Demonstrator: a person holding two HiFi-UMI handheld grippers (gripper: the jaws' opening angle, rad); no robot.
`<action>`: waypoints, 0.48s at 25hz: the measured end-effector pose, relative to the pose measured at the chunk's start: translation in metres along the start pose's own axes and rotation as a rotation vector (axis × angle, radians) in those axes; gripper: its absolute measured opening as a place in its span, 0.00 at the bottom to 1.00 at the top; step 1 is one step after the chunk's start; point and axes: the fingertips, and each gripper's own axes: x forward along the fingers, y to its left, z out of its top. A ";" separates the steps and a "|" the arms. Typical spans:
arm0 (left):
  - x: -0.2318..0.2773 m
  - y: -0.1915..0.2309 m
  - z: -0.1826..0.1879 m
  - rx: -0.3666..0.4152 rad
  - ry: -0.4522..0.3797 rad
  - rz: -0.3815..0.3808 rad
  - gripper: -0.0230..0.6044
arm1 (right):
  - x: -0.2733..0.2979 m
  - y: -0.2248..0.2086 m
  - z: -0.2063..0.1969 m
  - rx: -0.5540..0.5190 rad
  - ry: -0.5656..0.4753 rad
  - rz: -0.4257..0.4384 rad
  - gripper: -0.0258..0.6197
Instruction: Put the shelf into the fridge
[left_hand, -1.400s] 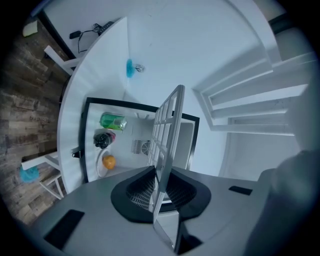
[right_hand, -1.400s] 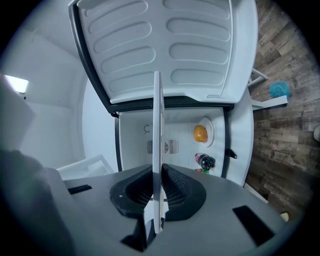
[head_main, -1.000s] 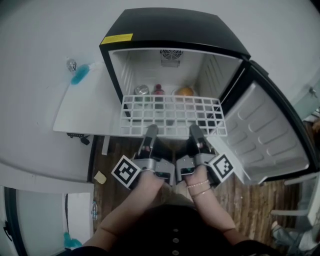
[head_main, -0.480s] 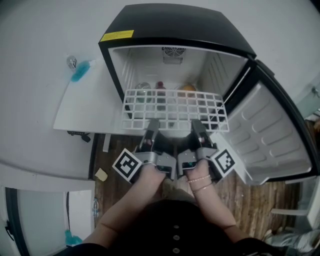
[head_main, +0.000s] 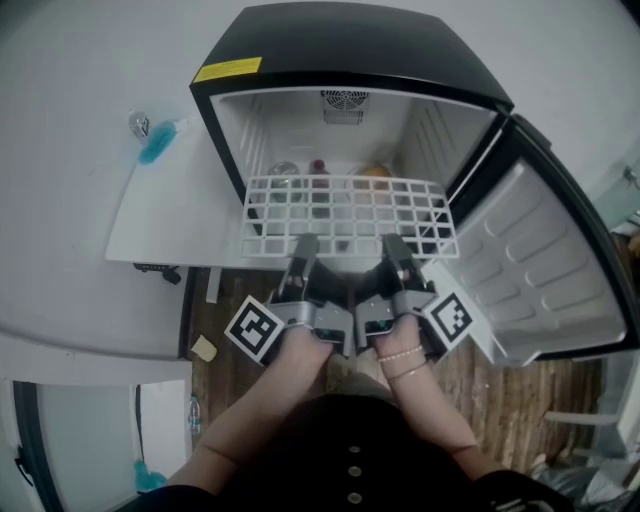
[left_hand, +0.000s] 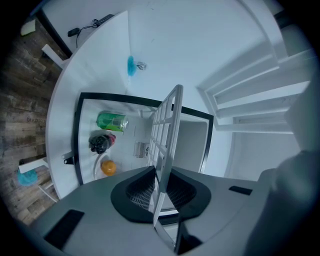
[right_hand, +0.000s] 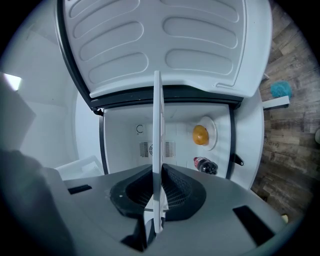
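While the left gripper (head_main: 302, 250) and the right gripper (head_main: 394, 250) sit side by side at the near edge of the shelf (head_main: 348, 215), each has its jaws closed tight on that white wire grid, the left near the edge's left part and the right near its right part. In both gripper views the grid runs edge-on between the dark pads, which press on it from either side. The shelf lies about level, its far edge at the mouth of the open fridge (head_main: 340, 50) and its near edge out in front of the cabinet. Below it, on the fridge floor, stand a green can (left_hand: 111, 121), a dark bottle (left_hand: 100, 142) and an orange (left_hand: 108, 167) on a small white plate (right_hand: 212, 131). A vent (head_main: 344, 100) shows high on the back wall. The door (head_main: 545, 270) hangs wide open at the right, its white ribbed lining facing up. A hand (head_main: 300, 352) grips each tool from behind. At the left a blue thing (head_main: 155, 148) lies on a white top (head_main: 165, 215), with wood floor (head_main: 232, 300) below.
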 end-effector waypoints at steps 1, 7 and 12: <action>0.000 0.000 0.000 0.001 0.001 -0.001 0.11 | 0.000 0.001 0.000 0.001 0.000 0.002 0.09; 0.001 0.000 -0.001 0.000 0.000 -0.007 0.11 | 0.001 0.002 0.000 -0.005 0.002 0.004 0.09; 0.001 -0.001 -0.001 0.004 0.000 -0.012 0.11 | 0.001 0.003 0.000 -0.007 0.003 0.009 0.09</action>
